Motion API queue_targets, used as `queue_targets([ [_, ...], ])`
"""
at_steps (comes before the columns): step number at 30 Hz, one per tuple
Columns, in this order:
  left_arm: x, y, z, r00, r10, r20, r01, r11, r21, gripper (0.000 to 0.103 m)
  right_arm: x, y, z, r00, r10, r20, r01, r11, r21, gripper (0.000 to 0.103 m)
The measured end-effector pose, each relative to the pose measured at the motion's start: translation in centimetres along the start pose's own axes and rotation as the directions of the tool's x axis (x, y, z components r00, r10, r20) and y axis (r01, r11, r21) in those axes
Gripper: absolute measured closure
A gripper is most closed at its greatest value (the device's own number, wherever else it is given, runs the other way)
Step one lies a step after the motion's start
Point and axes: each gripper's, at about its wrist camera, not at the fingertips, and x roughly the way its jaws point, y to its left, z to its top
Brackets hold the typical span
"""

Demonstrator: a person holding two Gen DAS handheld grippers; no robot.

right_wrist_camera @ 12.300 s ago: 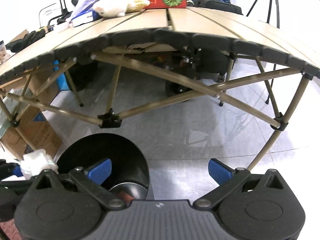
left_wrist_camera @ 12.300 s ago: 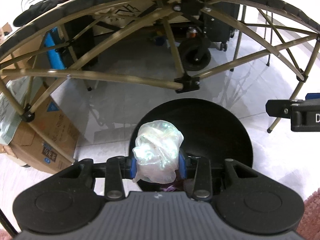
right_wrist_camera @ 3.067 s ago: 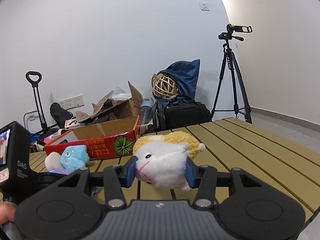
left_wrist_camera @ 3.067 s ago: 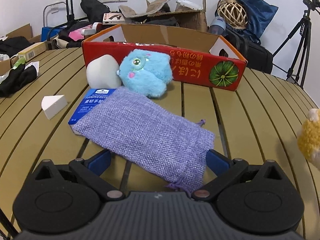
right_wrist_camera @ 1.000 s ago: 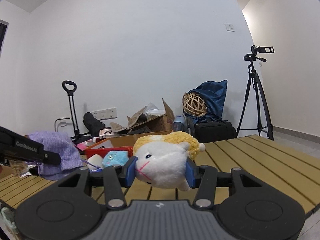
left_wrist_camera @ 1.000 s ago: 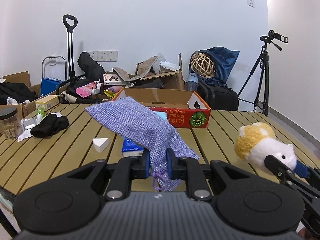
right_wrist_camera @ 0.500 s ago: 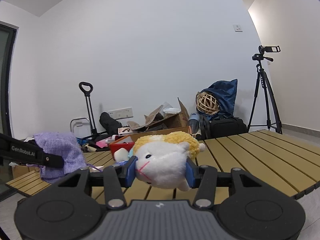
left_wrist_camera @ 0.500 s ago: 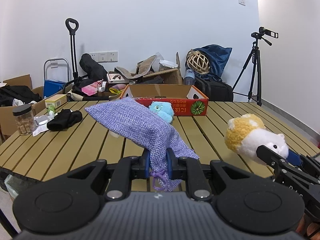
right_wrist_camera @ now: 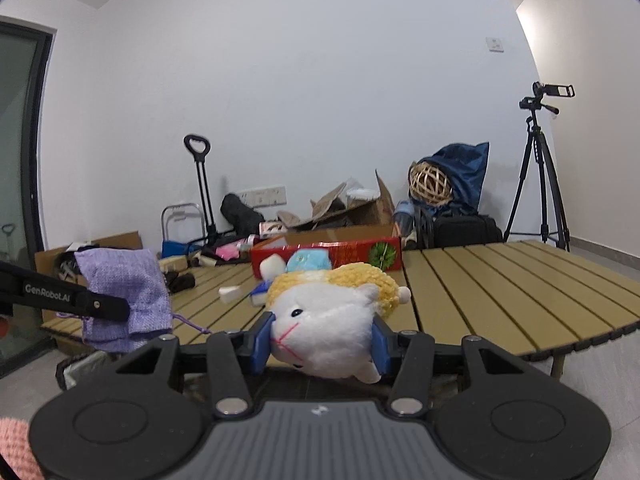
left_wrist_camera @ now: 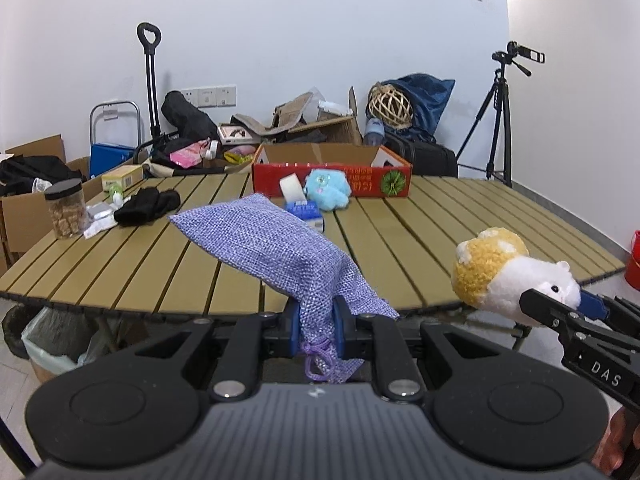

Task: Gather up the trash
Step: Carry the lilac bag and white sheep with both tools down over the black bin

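My left gripper (left_wrist_camera: 316, 330) is shut on the drawstring end of a purple woven pouch (left_wrist_camera: 264, 240), which sticks out forward above the near edge of the slatted table (left_wrist_camera: 460, 220). That pouch (right_wrist_camera: 124, 292) also shows at the left of the right wrist view. My right gripper (right_wrist_camera: 320, 344) is shut on a white and yellow plush hamster (right_wrist_camera: 332, 320), held in the air before the table edge. The same hamster (left_wrist_camera: 504, 276) appears at the right of the left wrist view. A lined trash bin (left_wrist_camera: 44, 340) stands on the floor at the lower left, partly hidden under the table.
On the table stand a red cardboard box (left_wrist_camera: 332, 178), a blue plush (left_wrist_camera: 326, 190), a blue tissue pack (left_wrist_camera: 304, 212), black cloth (left_wrist_camera: 148, 206) and a jar (left_wrist_camera: 66, 214). Behind are boxes, bags and a tripod (left_wrist_camera: 496, 120). A red container (left_wrist_camera: 632, 260) sits at far right.
Both grippers have drawn back from the table with their loads still held. The table edge now shows in front of them and the bin has come into view at lower left.
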Motion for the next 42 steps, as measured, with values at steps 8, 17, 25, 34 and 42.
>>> queue_targets([
  [8,-1.4,1.3,-3.2,0.999,-0.006,-0.051,0.005,1.000,-0.001,0.086,-1.5,1.5,-1.6,0.997,0.013,-0.080,-0.014,1.000,-0.019,0.055],
  [17,-1.9,3.0,-6.4,0.994,-0.011,-0.108,0.008,1.000,-0.024,0.086,-2.6,3.8,-4.6,0.980,0.031,-0.195,-0.044,0.997,-0.060,0.055],
  [25,-0.7,3.8,-9.7,0.980,-0.009,-0.199,0.004,1.000,-0.027,0.086,-1.9,4.6,-7.0,0.952,0.047,-0.303,-0.069,0.996,-0.065,0.055],
  [34,1.5,5.1,-12.7,0.951,0.001,-0.309,-0.017,0.999,-0.047,0.086,-0.1,5.5,-10.0,0.894,0.059,-0.445,-0.100,0.993,-0.069,0.055],
  [42,4.0,5.8,-14.3,0.918,-0.010,-0.397,-0.017,0.998,-0.063,0.086,1.8,5.4,-12.3,0.830,0.044,-0.556,-0.093,0.994,-0.061,0.055],
])
